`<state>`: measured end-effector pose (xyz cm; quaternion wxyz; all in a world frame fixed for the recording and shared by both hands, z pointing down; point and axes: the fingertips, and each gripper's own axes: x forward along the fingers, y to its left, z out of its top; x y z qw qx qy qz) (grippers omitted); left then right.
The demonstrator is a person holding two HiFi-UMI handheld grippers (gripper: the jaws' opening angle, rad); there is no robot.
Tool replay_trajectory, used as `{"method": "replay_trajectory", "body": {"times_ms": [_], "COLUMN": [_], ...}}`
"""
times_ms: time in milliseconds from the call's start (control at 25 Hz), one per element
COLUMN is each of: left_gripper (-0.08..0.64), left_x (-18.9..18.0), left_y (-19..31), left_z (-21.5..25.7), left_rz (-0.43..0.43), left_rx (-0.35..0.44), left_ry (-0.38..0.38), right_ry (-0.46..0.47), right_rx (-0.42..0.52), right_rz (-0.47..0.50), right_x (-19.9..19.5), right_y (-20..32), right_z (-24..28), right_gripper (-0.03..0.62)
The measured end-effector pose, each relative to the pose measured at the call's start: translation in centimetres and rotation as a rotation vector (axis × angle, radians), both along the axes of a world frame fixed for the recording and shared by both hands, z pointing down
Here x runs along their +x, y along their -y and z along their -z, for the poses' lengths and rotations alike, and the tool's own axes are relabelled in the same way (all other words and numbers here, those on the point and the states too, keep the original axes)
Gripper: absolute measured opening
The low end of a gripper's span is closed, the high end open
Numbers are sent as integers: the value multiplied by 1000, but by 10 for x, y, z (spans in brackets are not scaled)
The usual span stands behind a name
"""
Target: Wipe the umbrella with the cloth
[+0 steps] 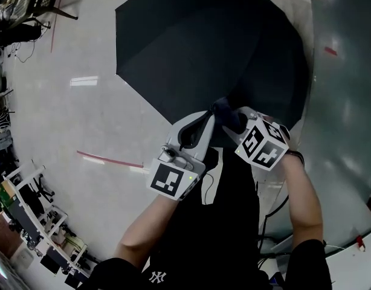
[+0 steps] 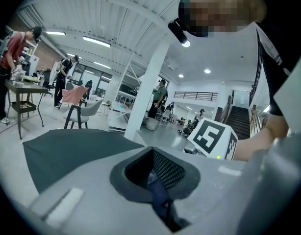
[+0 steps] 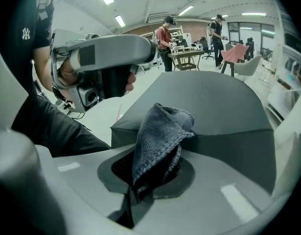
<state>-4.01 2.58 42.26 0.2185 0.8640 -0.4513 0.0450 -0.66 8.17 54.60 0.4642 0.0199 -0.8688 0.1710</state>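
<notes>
Two tongs meet at the near edge of the umbrella (image 1: 209, 47), which lies open on the floor (image 1: 83, 119) with its black canopy spreading to the far side.

Head view: my left tongs (image 1: 208, 118) and my right tongs (image 1: 241, 118) point inward, tips near each other. The dark cloth (image 1: 226, 110) is bunched between them over the near rim.

Left gripper view: the jaws of my left tongs (image 2: 155, 175) are pressed together. A thin bluish sliver sits in the seam; I cannot tell what it is. The umbrella (image 2: 67, 153) lies beyond, to the left.

Right gripper view: my right tongs (image 3: 150, 182) pinch the cloth (image 3: 160, 131), which stands up from the jaws in a folded peak. The umbrella (image 3: 214, 106) is just behind it; contact between the two cannot be confirmed.

Step in hand, by my judgement: cloth secured and positioned at the near rim, stroke not yet begun.

Next move: lower the free fold flat onto a panel, hold the pinch firm, and draw it along the fabric under light pressure, since the canopy will likely yield and rock.
</notes>
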Motion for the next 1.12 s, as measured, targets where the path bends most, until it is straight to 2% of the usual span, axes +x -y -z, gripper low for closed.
{"method": "replay_trajectory", "body": {"times_ms": [400, 600, 760, 1120], "left_gripper": [3, 3, 3, 3], "left_x": [16, 34, 49, 87], "left_y": [35, 61, 78, 126], "left_z": [-6, -7, -14, -13], "left_rz": [20, 27, 11, -17], "left_rx": [-19, -1, -43, -36], "left_ry": [12, -9, 15, 26], "right_ry": [-25, -16, -8, -9], "right_rx": [-12, -20, -26, -19], "right_rz": [0, -27, -49, -73], "right_x": [29, 49, 65, 94], "right_y": [52, 85, 112, 166], "right_z": [-10, -11, -10, -11], "right_gripper": [83, 84, 84, 84]}}
